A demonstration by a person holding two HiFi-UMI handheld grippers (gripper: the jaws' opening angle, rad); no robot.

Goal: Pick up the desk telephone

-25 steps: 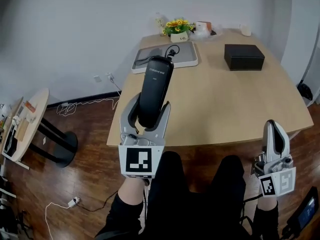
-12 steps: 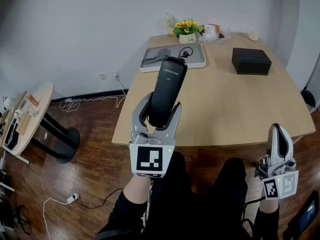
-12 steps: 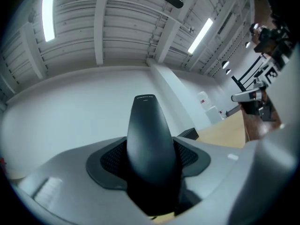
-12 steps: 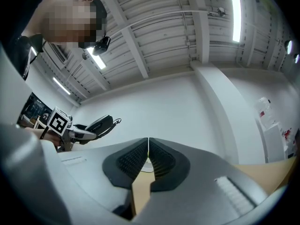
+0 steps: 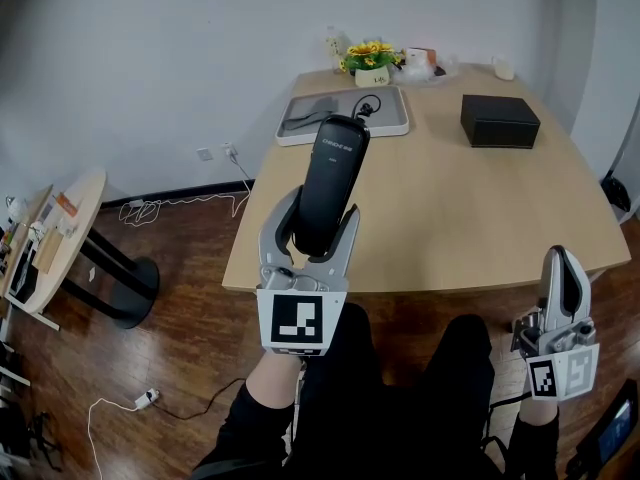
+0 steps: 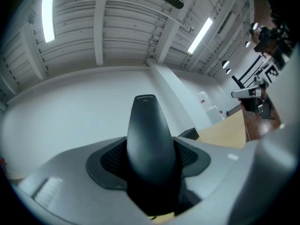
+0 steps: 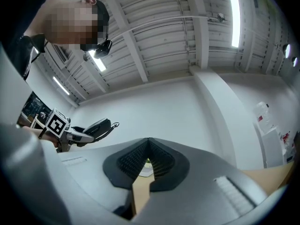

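Observation:
A black telephone handset [image 5: 335, 158] stands up between the jaws of my left gripper [image 5: 318, 208], which is shut on its lower end, above the table's near left edge. In the left gripper view the handset [image 6: 149, 125] fills the gap between the dark pads [image 6: 108, 159]. Its curly cord [image 5: 366, 104] runs back to a pale grey tray [image 5: 385, 120] on the table. My right gripper [image 5: 562, 260] hangs at the lower right, off the table's front edge, jaws together and nothing in them. In the right gripper view its pads [image 7: 133, 159] meet at the tips.
The wooden table [image 5: 450, 218] carries a black box [image 5: 499, 120] at the back right and a pot of yellow flowers [image 5: 368, 60] at the far edge. A round side table [image 5: 60, 238] stands on the left. Cables [image 5: 150, 208] lie on the wooden floor.
Both grips are the same. The head camera has swung slightly, so the whole scene sits a little further right in the picture than a second ago.

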